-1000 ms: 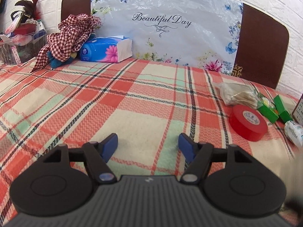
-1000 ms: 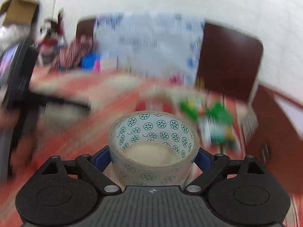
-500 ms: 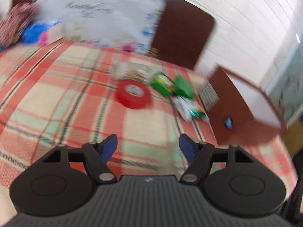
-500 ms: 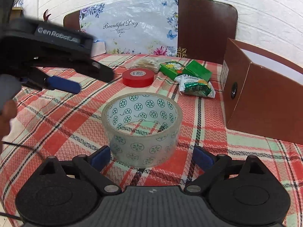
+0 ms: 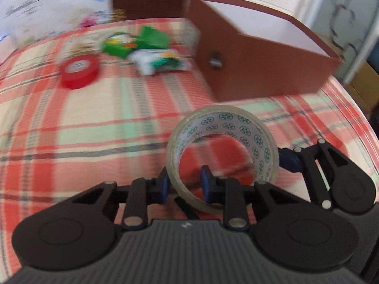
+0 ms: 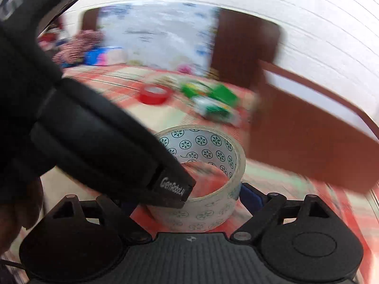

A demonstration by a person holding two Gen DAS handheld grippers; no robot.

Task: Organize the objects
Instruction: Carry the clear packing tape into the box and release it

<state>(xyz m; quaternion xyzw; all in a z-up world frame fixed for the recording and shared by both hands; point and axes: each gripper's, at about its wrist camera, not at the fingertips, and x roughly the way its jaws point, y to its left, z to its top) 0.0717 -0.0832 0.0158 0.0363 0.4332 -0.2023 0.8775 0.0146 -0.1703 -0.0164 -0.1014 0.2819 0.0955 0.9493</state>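
A clear tape roll (image 5: 227, 120) printed with green flowers rests tilted on the plaid cloth, in front of the brown box (image 5: 260, 66). My left gripper (image 5: 184, 184) straddles the roll's near wall, one pad inside the ring and one outside, and its jaws are closing onto that wall. In the right wrist view the roll (image 6: 201, 146) sits between the wide jaws of my right gripper (image 6: 189, 201), which are closing slightly. Its right pad (image 6: 251, 196) touches the roll's side. The left gripper's black body (image 6: 94, 142) hides the other pad.
A red tape roll (image 5: 78, 73) lies at the back left. Green packets (image 5: 146, 40) and a white-green pouch (image 5: 161, 64) lie beside the open-topped brown box (image 6: 308, 146). A headboard with a flowered cover stands behind. Plaid cloth (image 5: 94, 123) covers the surface.
The left gripper swung right across the cloth to the clear roll and narrowed its jaws around the wall. The right gripper, loose around the roll half a second ago, touches it again.
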